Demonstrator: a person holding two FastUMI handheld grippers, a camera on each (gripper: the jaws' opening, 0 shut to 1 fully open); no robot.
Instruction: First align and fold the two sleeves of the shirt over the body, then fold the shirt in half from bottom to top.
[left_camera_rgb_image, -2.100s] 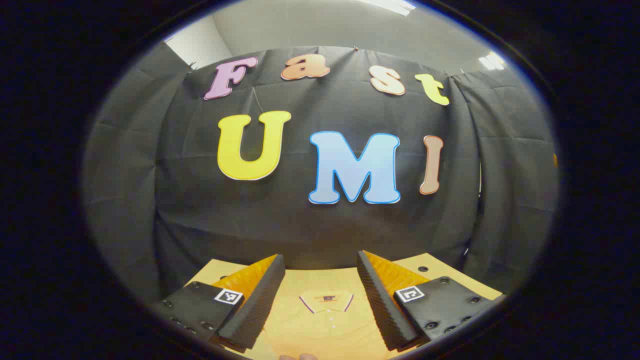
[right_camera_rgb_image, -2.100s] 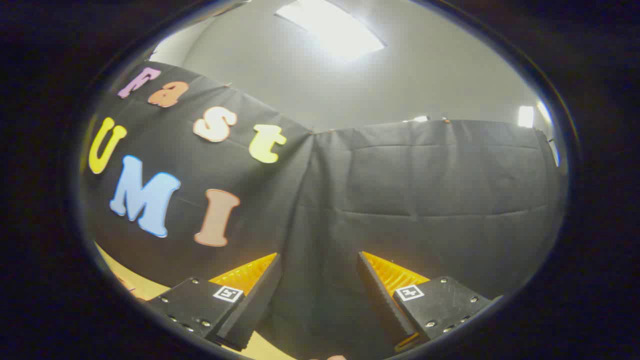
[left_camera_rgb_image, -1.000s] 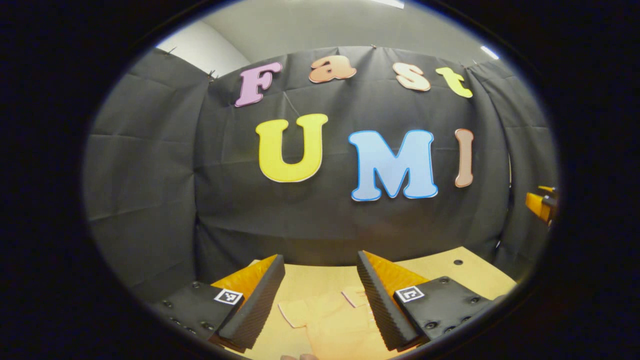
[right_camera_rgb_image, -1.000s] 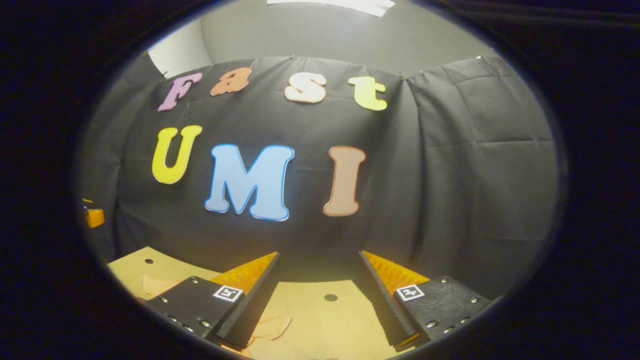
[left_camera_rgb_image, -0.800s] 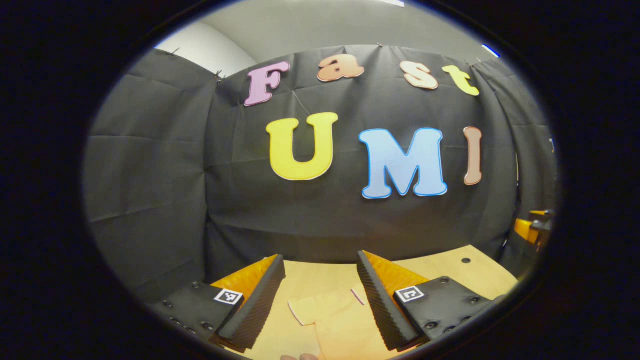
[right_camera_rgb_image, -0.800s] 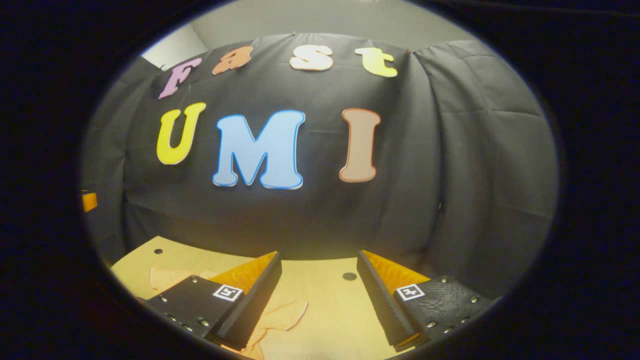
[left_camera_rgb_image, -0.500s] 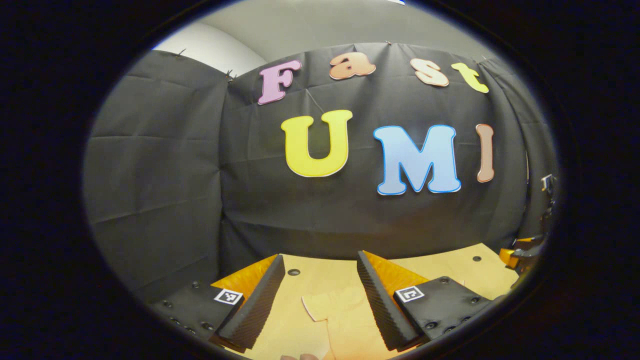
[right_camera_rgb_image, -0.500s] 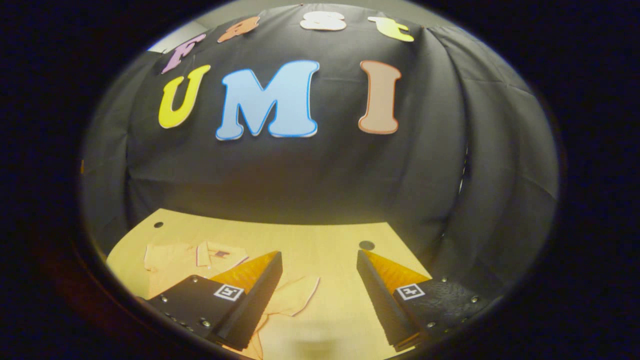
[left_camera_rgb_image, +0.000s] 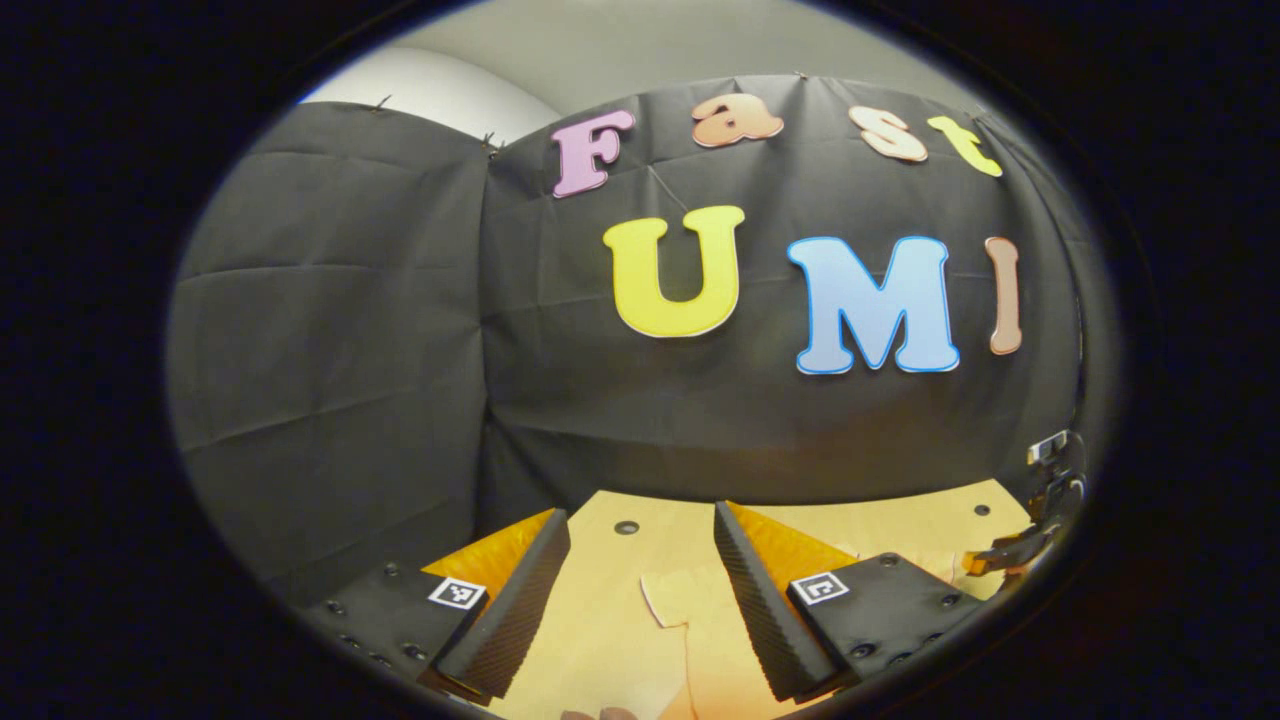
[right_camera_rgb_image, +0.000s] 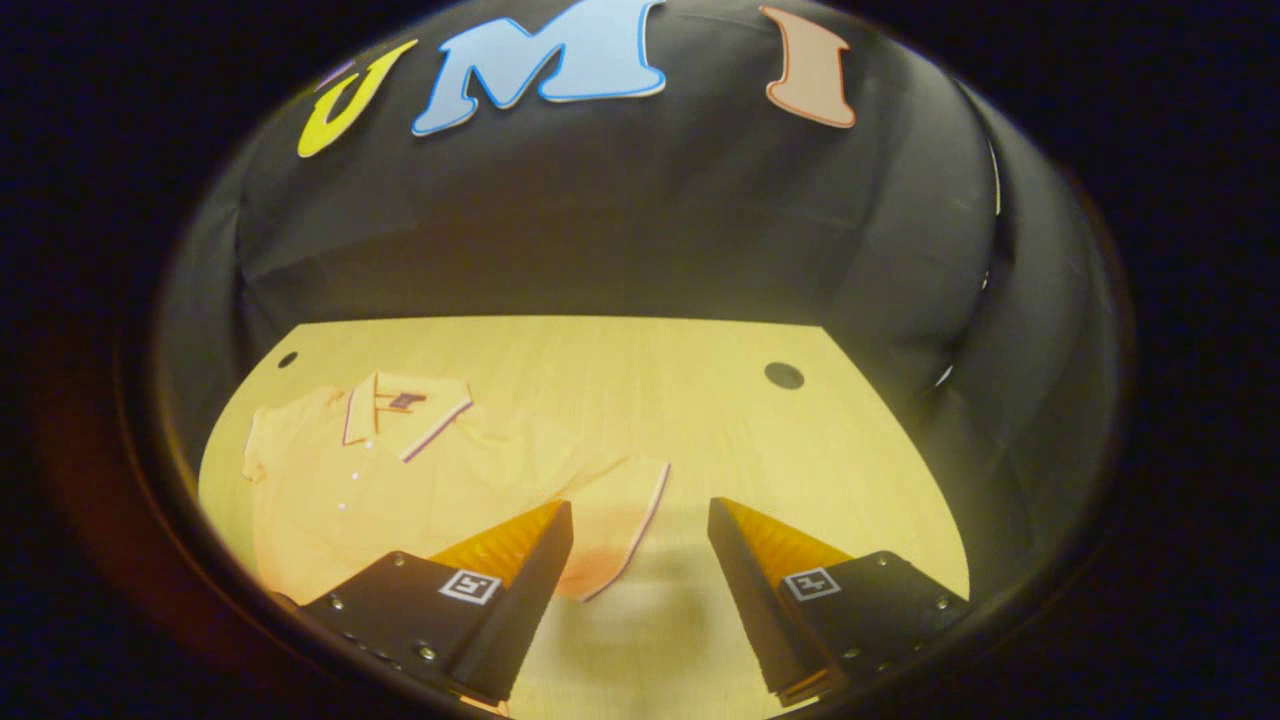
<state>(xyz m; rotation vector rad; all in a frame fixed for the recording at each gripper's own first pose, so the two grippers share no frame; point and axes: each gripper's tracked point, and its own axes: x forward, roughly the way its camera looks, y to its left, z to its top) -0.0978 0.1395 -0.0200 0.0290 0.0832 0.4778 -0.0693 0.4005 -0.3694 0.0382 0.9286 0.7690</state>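
Right gripper view: shirt (right_camera_rgb_image: 400, 470) collar label (right_camera_rgb_image: 404, 401) unreadable.

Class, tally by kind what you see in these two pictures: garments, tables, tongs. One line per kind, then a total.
Shirt: 1
Table: 1
Tongs: 2, the left tongs and the right tongs, both open
Total: 4
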